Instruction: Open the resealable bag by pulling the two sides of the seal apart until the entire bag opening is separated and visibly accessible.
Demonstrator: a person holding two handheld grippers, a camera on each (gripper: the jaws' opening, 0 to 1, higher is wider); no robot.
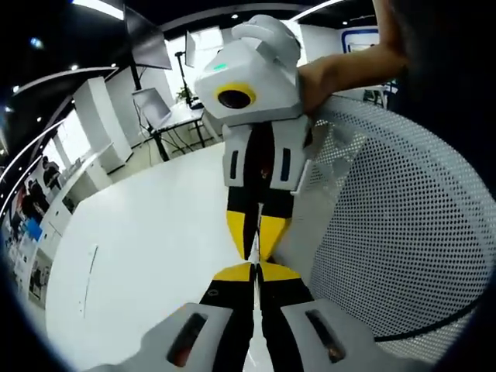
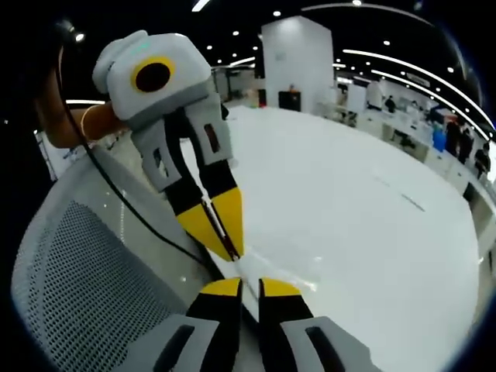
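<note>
The resealable bag (image 1: 254, 260) is clear and very thin, so only a narrow strip of its top edge shows between the two grippers' yellow tips. My left gripper (image 1: 254, 269) rises from the bottom of the left gripper view, jaws closed on that strip. My right gripper (image 1: 256, 249) points down from above and meets it tip to tip, also pinched shut. In the right gripper view my right gripper (image 2: 249, 285) is at the bottom, and the left gripper (image 2: 232, 252) comes in from the upper left with the bag edge (image 2: 236, 263) caught between its fingers. The rest of the bag is hard to make out.
A white mesh chair back (image 1: 395, 217) (image 2: 77, 263) stands close beside both grippers. The white table (image 1: 139, 256) (image 2: 364, 232) spreads beneath them. A black cable (image 2: 132, 209) runs across the chair. A person's forearm (image 1: 349, 66) holds the right gripper. Desks and monitors stand far behind.
</note>
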